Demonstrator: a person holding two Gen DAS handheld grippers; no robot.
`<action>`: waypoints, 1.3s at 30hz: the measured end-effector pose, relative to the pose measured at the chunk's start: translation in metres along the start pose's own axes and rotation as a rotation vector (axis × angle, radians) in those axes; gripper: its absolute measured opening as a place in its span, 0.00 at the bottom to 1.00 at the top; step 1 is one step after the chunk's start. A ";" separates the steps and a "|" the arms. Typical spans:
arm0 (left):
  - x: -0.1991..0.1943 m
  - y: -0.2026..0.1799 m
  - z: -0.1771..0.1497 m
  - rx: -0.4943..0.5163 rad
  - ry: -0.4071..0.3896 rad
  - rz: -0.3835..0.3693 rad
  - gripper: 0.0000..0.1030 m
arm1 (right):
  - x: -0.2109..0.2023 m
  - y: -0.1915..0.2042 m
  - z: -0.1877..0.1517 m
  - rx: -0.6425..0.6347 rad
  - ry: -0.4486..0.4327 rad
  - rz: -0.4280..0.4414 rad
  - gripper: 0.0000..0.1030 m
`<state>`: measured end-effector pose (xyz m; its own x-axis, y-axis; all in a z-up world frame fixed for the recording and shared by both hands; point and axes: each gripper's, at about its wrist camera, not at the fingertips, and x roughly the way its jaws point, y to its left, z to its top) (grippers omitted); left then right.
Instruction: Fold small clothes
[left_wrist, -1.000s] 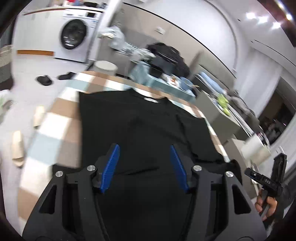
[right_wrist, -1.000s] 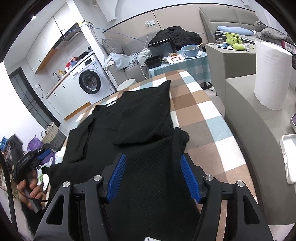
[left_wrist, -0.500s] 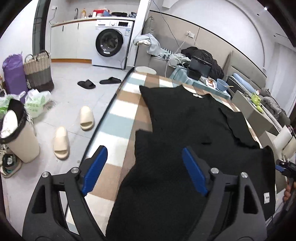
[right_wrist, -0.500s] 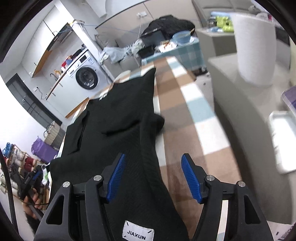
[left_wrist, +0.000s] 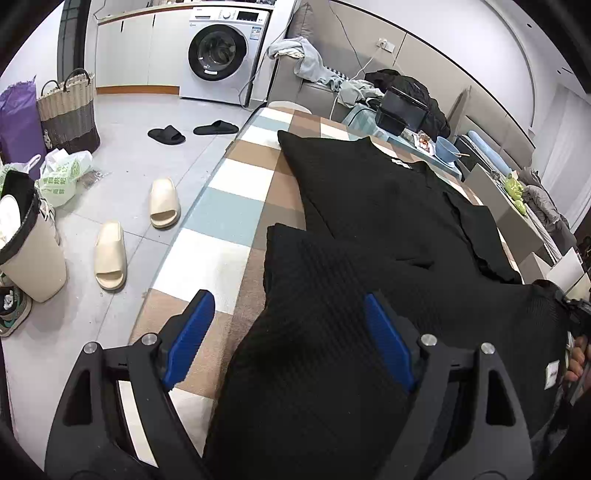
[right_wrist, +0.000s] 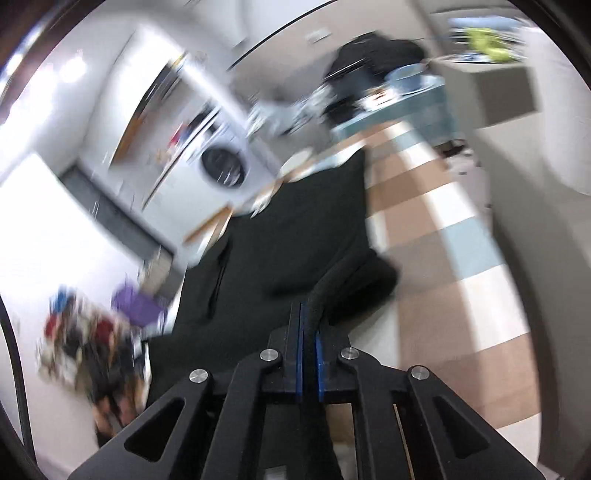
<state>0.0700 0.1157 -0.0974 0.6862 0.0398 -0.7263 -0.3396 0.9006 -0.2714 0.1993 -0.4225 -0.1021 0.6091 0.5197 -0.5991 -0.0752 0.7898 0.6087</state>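
A black knit garment (left_wrist: 369, 229) lies spread along the checkered table (left_wrist: 225, 206), collar at the far end, its near hem bunched up toward me. My left gripper (left_wrist: 288, 343) is open, its blue pads straddling the near left corner of the hem. In the blurred right wrist view, my right gripper (right_wrist: 309, 328) is shut on a pinched fold of the same black garment (right_wrist: 295, 236) at its near right edge.
Left of the table the floor holds beige slippers (left_wrist: 110, 254), black slippers (left_wrist: 166, 133), a bin (left_wrist: 26, 243) and a woven basket (left_wrist: 68, 107). A washing machine (left_wrist: 218, 51) stands at the back. A side table with a blue bowl (left_wrist: 448, 149) lies beyond the far end.
My right gripper has closed on the garment's edge and is moving fast, blurring its view. My left gripper has swung to the hem's left corner and stays open.
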 end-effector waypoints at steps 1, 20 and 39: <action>0.002 -0.001 0.000 -0.003 0.009 -0.011 0.79 | 0.006 -0.004 0.001 -0.004 0.024 -0.050 0.05; 0.029 0.005 0.009 -0.048 0.030 -0.087 0.04 | 0.028 0.011 -0.013 -0.112 0.078 -0.065 0.06; 0.039 0.007 0.029 -0.072 0.019 -0.061 0.06 | 0.068 -0.018 0.040 0.077 -0.002 -0.163 0.11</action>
<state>0.1129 0.1362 -0.1095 0.6951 -0.0234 -0.7186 -0.3427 0.8678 -0.3598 0.2742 -0.4147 -0.1332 0.6095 0.3864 -0.6922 0.0850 0.8363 0.5417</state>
